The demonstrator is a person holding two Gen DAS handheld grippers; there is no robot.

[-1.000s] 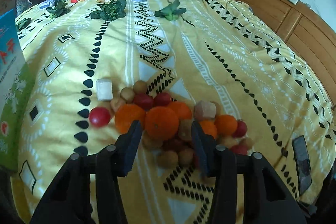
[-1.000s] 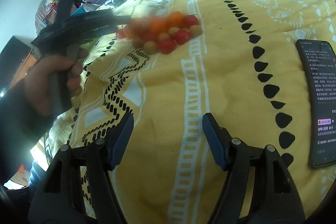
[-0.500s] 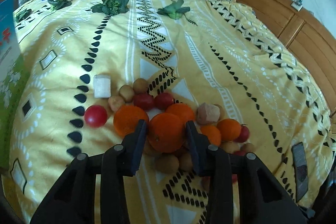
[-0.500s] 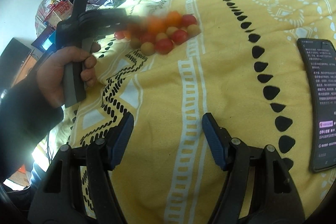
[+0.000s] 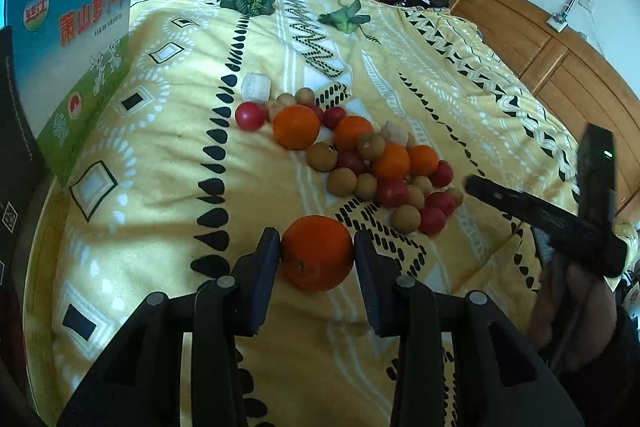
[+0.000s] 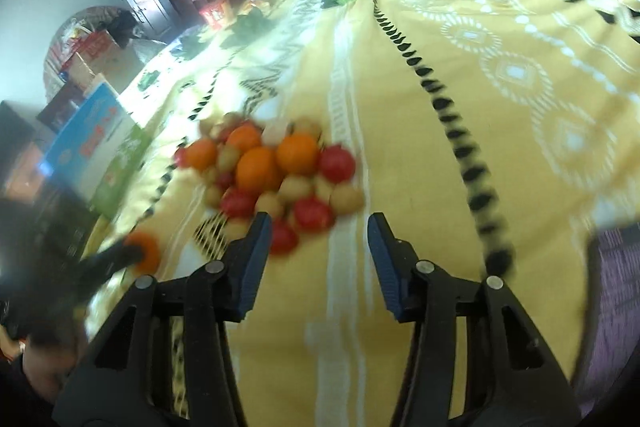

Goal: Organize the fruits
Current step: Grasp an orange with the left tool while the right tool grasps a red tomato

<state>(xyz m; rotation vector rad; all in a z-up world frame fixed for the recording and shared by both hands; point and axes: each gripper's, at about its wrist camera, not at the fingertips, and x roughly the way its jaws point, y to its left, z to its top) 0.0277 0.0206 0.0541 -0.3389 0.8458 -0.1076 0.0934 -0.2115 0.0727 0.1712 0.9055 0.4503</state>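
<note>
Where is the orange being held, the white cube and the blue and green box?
orange (image 5: 317, 253), left wrist view, middle of its peel.
white cube (image 5: 256, 87), left wrist view, its top face.
blue and green box (image 5: 76, 39), left wrist view, its printed front.

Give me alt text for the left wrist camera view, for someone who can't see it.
The left gripper clamps an orange above a yellow patterned bedspread. Behind it lies a pile of oranges, red tomatoes and small tan fruits. The right gripper, held in a hand, reaches in from the right.
</note>
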